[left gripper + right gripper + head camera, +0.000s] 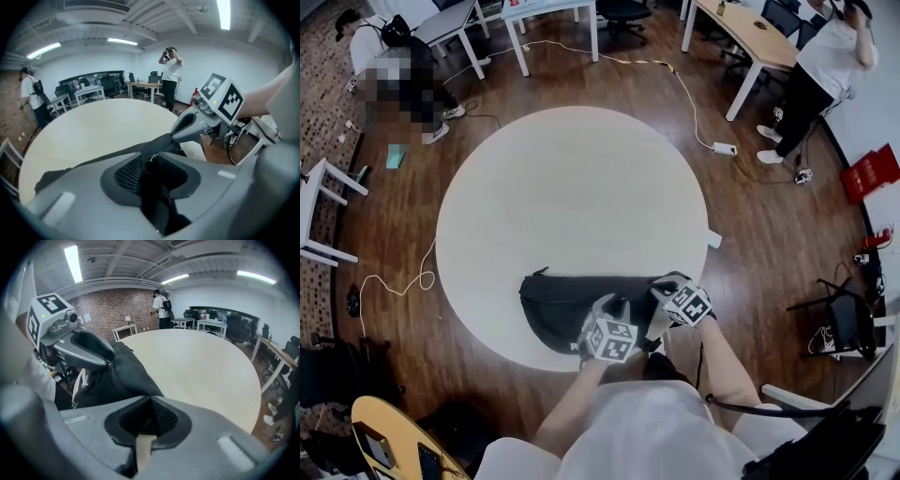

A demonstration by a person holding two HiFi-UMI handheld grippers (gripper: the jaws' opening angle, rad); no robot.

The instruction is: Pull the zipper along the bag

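Observation:
A black bag (558, 305) lies at the near edge of the round white table (572, 187). Both grippers are at its right end. My left gripper (614, 307) stands over the bag's top. In the left gripper view its jaws (150, 161) are parted, with black bag fabric and a small metal zipper pull (153, 157) in the gap. My right gripper (173, 136) pinches the bag's right end, and the bag's ridge (115, 153) rises up to its tip. In the right gripper view the jaws (150, 401) meet, with the bag (117, 376) and the left gripper (110, 364) to their left.
The table's near rim runs just under the bag. A white cable (684, 94) and a power block lie on the wooden floor behind the table. Desks (750, 37) and chairs stand at the back. A person (171, 70) stands beyond the table, another (161, 310) by the brick wall.

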